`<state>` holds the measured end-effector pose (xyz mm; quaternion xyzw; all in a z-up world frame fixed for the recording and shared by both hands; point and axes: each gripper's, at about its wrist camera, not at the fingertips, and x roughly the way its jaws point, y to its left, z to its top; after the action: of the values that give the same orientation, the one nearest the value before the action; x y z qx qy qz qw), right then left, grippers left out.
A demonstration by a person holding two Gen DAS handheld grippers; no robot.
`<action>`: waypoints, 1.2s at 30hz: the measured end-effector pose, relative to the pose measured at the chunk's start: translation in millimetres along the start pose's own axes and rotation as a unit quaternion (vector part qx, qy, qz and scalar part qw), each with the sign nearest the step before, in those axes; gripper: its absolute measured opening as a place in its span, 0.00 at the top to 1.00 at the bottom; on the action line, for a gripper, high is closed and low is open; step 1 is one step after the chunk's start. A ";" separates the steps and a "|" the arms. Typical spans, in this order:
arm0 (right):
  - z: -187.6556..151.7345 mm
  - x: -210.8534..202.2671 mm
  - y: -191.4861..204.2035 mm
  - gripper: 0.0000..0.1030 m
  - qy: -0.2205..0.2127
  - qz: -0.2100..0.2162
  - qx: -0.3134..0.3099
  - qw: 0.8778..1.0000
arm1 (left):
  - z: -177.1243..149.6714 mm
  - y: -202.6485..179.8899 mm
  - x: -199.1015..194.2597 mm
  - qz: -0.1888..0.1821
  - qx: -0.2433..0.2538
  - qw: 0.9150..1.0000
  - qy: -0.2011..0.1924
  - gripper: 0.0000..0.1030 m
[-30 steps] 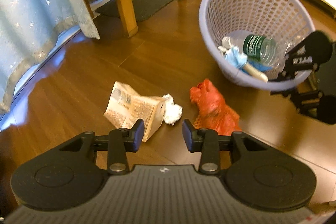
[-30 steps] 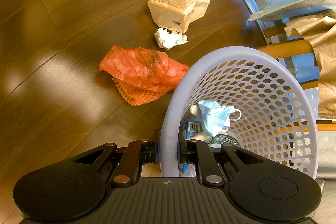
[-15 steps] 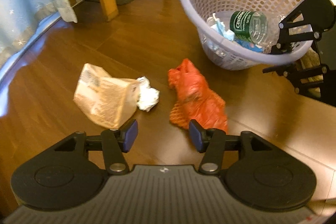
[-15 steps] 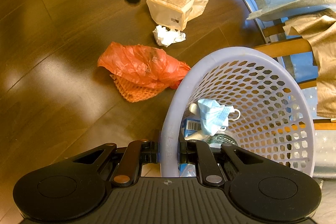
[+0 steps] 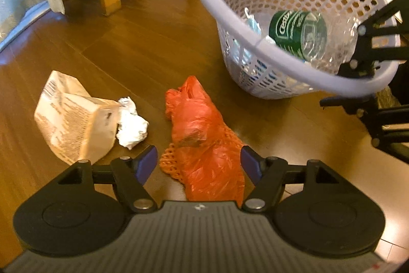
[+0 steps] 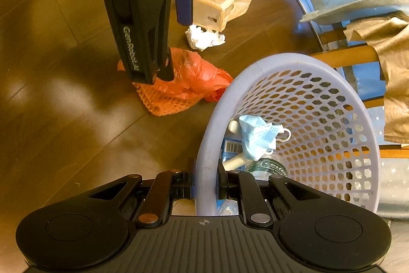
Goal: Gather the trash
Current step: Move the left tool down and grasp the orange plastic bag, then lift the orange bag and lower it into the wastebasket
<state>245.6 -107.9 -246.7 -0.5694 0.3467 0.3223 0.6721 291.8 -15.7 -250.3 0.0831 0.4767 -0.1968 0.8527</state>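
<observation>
Bottle [image 5: 297,33] clearer left view; left hand-held gripper [image 5: 199,165] spread, right [image 6: 205,187] clamps basket [image 6: 204,145].

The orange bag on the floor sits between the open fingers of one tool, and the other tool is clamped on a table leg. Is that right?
Not quite. The other tool, the right tool, is clamped on the rim of the basket, not a table leg, as the right wrist view shows. The rest holds: the orange bag lies on the floor between the open fingers of the left tool.
</observation>
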 end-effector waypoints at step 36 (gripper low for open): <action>-12.7 8.5 -0.8 0.96 0.010 -0.008 -0.024 1.000 | -12.7 20.2 14.9 -0.016 0.114 0.993 0.031 0.81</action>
<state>249.7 -120.2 -254.8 -0.5916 0.3407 0.3192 0.6573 297.2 3.0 -270.6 0.1781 0.4789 -0.2604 0.8192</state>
